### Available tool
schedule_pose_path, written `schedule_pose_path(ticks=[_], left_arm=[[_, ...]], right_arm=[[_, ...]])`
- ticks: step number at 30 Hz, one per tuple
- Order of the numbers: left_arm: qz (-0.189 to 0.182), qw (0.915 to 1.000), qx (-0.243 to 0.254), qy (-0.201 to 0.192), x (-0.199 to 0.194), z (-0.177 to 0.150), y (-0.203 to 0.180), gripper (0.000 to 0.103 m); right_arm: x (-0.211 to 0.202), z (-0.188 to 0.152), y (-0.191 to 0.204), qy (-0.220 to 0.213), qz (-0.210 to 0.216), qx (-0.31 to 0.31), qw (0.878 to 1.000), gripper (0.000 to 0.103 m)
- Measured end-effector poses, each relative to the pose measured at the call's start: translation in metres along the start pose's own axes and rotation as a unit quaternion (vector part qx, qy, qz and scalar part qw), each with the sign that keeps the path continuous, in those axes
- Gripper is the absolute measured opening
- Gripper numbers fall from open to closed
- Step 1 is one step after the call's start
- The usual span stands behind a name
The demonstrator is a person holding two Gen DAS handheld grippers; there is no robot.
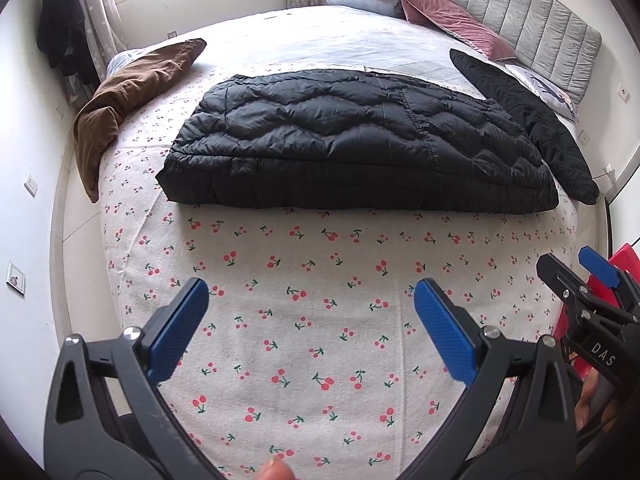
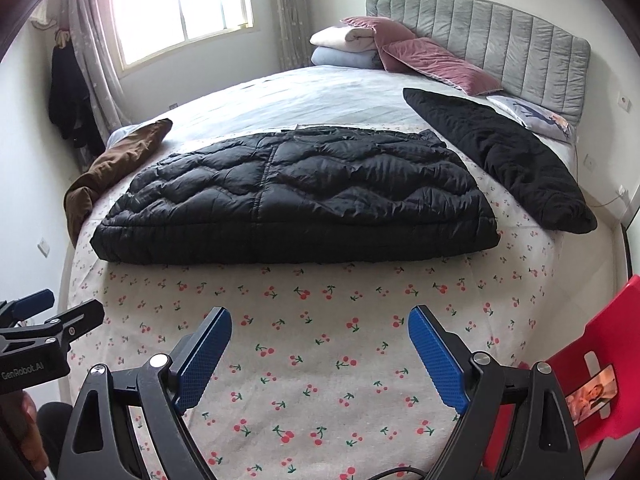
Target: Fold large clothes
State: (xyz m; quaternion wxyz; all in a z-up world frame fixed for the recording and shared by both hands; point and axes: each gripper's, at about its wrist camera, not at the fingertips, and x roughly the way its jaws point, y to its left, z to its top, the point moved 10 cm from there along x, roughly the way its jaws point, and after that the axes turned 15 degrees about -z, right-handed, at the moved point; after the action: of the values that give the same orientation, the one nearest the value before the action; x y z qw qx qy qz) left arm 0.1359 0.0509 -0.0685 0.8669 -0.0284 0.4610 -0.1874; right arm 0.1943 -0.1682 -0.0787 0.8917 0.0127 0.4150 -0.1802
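A black quilted puffer jacket (image 1: pixel 352 140) (image 2: pixel 296 196) lies folded into a flat rectangle across the cherry-print sheet (image 1: pixel 304 312) (image 2: pixel 320 344). My left gripper (image 1: pixel 310 292) hovers open over bare sheet, well short of the jacket's near hem, nothing between its blue pads. My right gripper (image 2: pixel 320 316) is likewise open and empty over the sheet in front of the jacket. The right gripper (image 1: pixel 576 268) also shows at the right edge of the left wrist view, and the left gripper (image 2: pixel 52 308) at the left edge of the right wrist view.
A brown garment (image 1: pixel 120 108) (image 2: pixel 112 164) lies at the bed's left edge, a black fleece garment (image 1: pixel 532 120) (image 2: pixel 500 160) at the right. Pink pillows (image 2: pixel 432 60), folded blankets (image 2: pixel 344 48) and a grey headboard (image 2: pixel 500 40) are at the back. A red chair (image 2: pixel 600 380) stands at the right.
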Motion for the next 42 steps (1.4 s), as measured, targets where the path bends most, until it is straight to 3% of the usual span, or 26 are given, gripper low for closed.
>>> schedule_pose_path(ticks=[42], left_arm=[[-0.024, 0.9997, 0.001, 0.003, 0.008, -0.002, -0.010, 0.102]], right_arm=[[0.005, -0.007, 0.014, 0.014, -0.001, -0.022, 1.000, 0.091]])
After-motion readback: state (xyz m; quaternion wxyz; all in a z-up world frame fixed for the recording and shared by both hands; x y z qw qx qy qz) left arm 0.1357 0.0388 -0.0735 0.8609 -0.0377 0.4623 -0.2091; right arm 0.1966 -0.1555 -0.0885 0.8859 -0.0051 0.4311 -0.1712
